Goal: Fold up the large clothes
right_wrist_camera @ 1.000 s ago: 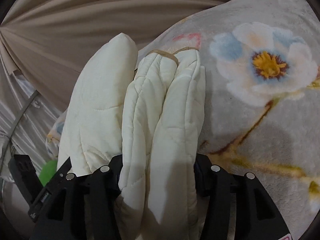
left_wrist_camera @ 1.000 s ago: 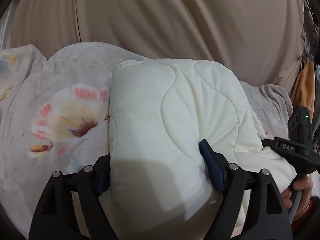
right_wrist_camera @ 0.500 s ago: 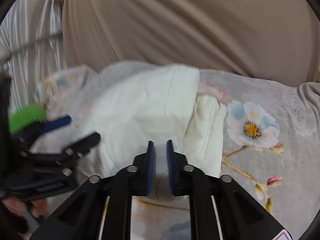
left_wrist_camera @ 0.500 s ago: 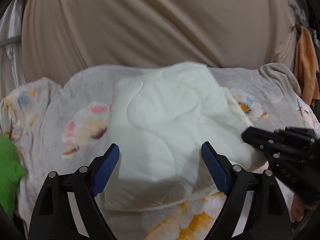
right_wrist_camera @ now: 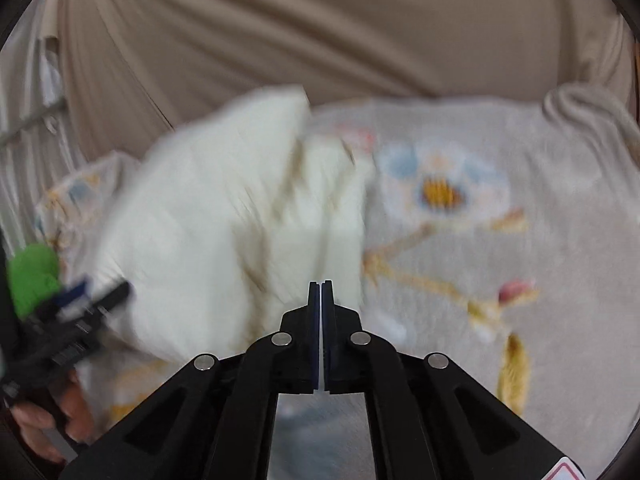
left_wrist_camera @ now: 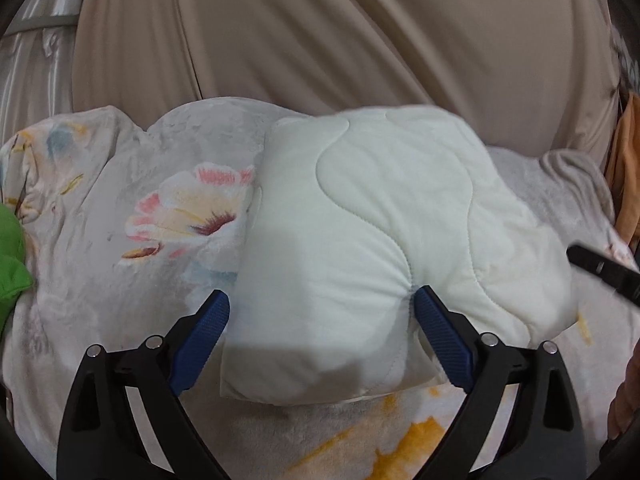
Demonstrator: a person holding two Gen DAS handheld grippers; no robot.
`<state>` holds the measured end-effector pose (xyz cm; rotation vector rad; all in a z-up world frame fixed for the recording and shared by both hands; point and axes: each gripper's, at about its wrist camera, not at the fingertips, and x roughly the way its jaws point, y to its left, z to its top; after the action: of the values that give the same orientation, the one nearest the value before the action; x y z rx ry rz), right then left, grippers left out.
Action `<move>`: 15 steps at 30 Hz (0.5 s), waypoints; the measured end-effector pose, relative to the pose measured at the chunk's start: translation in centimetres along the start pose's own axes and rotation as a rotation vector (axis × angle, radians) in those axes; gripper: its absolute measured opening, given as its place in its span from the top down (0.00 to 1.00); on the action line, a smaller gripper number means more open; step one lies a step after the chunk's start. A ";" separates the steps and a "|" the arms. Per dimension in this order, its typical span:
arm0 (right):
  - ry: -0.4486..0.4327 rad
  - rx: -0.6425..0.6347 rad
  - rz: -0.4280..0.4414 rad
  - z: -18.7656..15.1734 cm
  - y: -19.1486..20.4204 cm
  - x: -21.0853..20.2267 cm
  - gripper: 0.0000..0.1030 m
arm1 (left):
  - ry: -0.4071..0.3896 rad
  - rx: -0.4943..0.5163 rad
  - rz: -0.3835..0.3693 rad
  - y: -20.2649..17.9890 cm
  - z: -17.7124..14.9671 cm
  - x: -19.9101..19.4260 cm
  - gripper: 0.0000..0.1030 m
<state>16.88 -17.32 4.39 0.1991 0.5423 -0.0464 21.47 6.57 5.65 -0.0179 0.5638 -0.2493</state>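
Evidently letting go: left gripper [left_wrist_camera: 316, 304] fingers opening astride the folded cream quilted garment [left_wrist_camera: 380, 208], laid flat on floral blanket [left_wrist_camera: 120, 280]; right gripper [right_wrist_camera: 321, 284] fingers barely parting, empty.

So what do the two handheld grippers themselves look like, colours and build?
Both are matte black plastic linkages with silver rivets at the pivots. The left gripper has ribbed blue pads on its fingers. The right gripper has the same blue pads and a red-edged white sticker on its frame.
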 end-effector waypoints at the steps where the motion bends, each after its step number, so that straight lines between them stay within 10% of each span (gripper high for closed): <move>1: -0.035 -0.002 0.028 1.1 0.5 -1.0 0.69 | -0.012 -0.015 -0.008 0.3 0.4 -0.4 0.12; 3: -0.019 -0.004 0.113 3.2 1.4 -0.8 0.35 | -0.040 -0.039 -0.009 0.9 1.0 -1.1 0.12; 5: 0.032 0.020 0.164 4.5 1.5 1.4 0.36 | -0.045 -0.052 -0.003 1.5 1.5 -1.4 0.12; 6: 0.079 0.026 0.171 4.6 1.6 3.0 0.37 | -0.040 -0.058 0.001 1.7 1.6 -1.3 0.12; 9: 0.204 0.078 0.274 3.1 2.1 6.9 0.83 | -0.022 -0.078 0.001 2.4 1.5 -1.0 0.12; 15: 0.059 0.024 0.140 2.0 1.3 2.3 0.89 | 0.036 -0.034 -0.024 1.7 0.5 0.3 0.09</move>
<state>19.97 -16.42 5.11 0.2616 0.5852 0.0897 22.31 8.09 5.78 -0.0532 0.6036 -0.2641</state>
